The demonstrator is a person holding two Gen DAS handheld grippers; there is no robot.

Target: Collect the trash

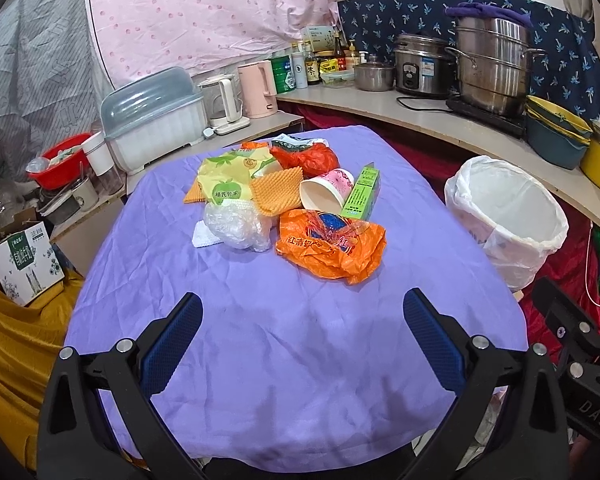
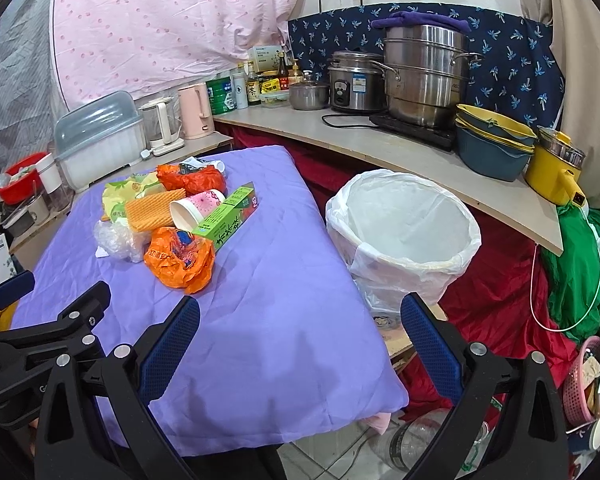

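A heap of trash lies on the purple-covered table (image 1: 284, 344): an orange plastic bag (image 1: 332, 246), a clear crumpled bag (image 1: 236, 224), a pink paper cup on its side (image 1: 328, 194), a green carton (image 1: 362, 192), orange foam netting (image 1: 274, 190), a yellow-green wrapper (image 1: 224, 180) and a red-orange bag (image 1: 306, 156). A white-lined bin (image 1: 508, 216) stands right of the table. My left gripper (image 1: 302, 324) is open and empty, short of the heap. My right gripper (image 2: 300, 330) is open and empty over the table's right edge, with the orange bag (image 2: 180, 260) ahead left and the bin (image 2: 404, 232) ahead right.
A counter (image 2: 380, 136) behind holds steel pots (image 2: 424, 76), a rice cooker, bowls (image 2: 496, 144), kettles and bottles. A dish box (image 1: 156, 128) and red basin (image 1: 60, 160) sit at the left. Red cloth and a pink basket (image 2: 580, 380) lie on the floor at right.
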